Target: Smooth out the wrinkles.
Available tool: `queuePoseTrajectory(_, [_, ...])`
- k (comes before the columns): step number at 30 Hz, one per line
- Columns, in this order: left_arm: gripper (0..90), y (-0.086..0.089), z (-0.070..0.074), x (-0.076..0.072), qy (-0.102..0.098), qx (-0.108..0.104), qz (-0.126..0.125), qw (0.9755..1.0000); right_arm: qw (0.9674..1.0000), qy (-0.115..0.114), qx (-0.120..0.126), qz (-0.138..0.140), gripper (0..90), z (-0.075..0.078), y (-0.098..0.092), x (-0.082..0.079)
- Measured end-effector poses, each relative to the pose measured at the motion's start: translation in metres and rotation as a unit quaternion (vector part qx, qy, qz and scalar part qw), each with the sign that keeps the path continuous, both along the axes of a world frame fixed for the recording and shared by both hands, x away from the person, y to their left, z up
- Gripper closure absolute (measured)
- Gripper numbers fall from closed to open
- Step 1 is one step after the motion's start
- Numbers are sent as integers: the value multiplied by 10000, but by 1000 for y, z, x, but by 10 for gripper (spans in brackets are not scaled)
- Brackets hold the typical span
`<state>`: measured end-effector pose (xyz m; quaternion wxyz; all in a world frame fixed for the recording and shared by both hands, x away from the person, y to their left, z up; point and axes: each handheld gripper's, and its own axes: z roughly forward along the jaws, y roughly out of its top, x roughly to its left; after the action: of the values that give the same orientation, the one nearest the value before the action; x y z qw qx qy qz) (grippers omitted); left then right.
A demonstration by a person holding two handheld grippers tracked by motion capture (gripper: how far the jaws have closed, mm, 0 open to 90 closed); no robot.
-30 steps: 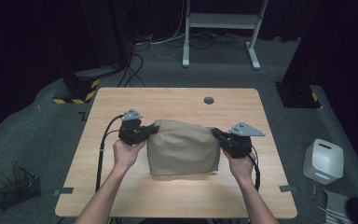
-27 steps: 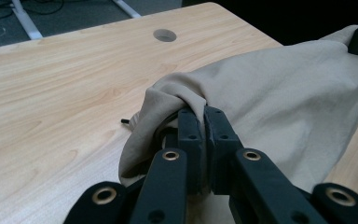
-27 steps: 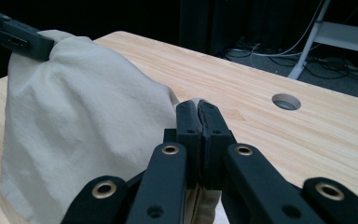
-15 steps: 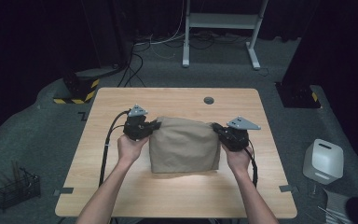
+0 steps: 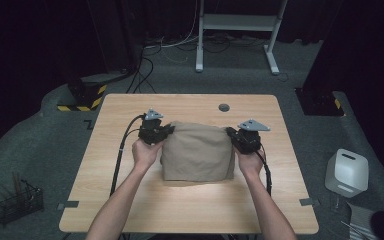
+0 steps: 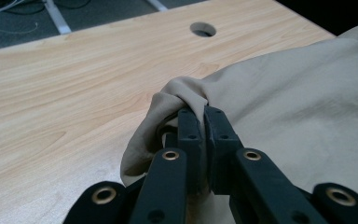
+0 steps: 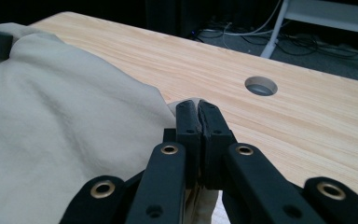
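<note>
The wooden worktop (image 5: 130, 200) carried a folded tan cloth (image 5: 196, 159) near its centre, closer to the far edge. The left tool (image 5: 166, 133) was clamped on the cloth's far left corner, the right tool (image 5: 231, 134) on its far right corner. A round hole (image 5: 224, 107) lay by the far edge.

The right gripper (image 7: 197, 111) pinches the beige cloth's (image 7: 65, 121) corner, near the round hole (image 7: 261, 86) in the wooden table (image 7: 307, 126).
</note>
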<state>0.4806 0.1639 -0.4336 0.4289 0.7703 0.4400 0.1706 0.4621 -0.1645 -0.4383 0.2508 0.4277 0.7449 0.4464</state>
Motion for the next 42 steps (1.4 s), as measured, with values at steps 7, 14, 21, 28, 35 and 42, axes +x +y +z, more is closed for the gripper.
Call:
queuePoseTrajectory(7, [863, -7, -14, 16, 64, 181, 123, 9997, 9997, 179, -127, -106, 880, -12, 3, 12])
queuePoseTrajectory(14, [862, -12, -21, 22, 22, 425, 135, 9990, 9989, 339, -258, -176, 880, -26, 5, 22])
queuePoseTrajectory(21, [862, -15, -33, 28, 124, 474, 152, 9987, 9977, 489, -417, -215, 879, -38, 6, 26])
queuePoseTrajectory(28, [862, -19, -46, 35, 344, 607, 154, 9974, 9955, 730, -576, -199, 878, -60, 12, 28])
queuePoseTrajectory(35, [864, -22, -54, 33, 393, 840, 6, 9957, 9949, 825, -561, -177, 878, -66, 14, 27])
queuePoseTrajectory(42, [865, -15, -59, -1, 260, 731, -110, 9969, 9957, 765, -514, 17, 878, -69, 12, 3])
